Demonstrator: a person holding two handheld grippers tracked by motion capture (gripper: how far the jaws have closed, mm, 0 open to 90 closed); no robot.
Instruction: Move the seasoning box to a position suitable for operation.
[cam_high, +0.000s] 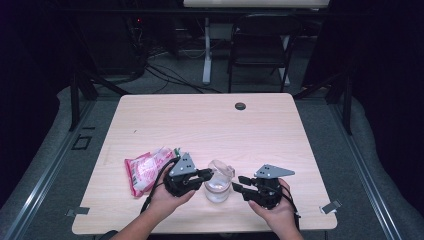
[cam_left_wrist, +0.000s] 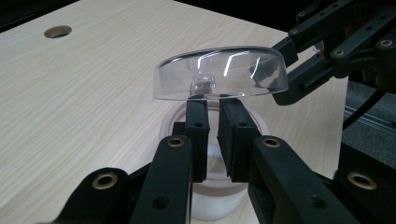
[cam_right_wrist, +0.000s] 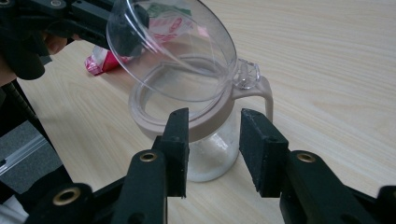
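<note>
Dim room beyond the desk (cam_high: 200, 120): a black folding chair (cam_high: 260, 47), a white stand leg and loose cables on grey floor at the far side. Desk top pale wood grain, with a round cable hole (cam_high: 240, 106) near its far edge.

Item 1: clear jar (cam_high: 218, 186) with a beige rim and handle, standing upright near the desk's near edge, between the two hands. A little white content lies at its bottom. Its handle shows on the far-right side in the right gripper view.

Item 2: clear domed lid (cam_left_wrist: 219, 72), hinged at the handle side, tipped up and open above the jar mouth.

Item 3: left claw (cam_high: 207, 175), just left of the jar, reaching over its rim. In the left gripper view its jaws stand close together, a narrow gap between them, right under the small tab on the raised lid; whether the pads press on that tab cannot be told.

Item 4: right claw (cam_high: 239, 183), just right of the jar. Jaws moderately parted, nothing between the pads; the jar's rim sits just beyond the tips, apart from them.

Item 5: pink and white packet (cam_high: 145, 170), lying flat on the desk left of the left hand (cam_high: 170, 197), with a green corner at its far end.
</note>
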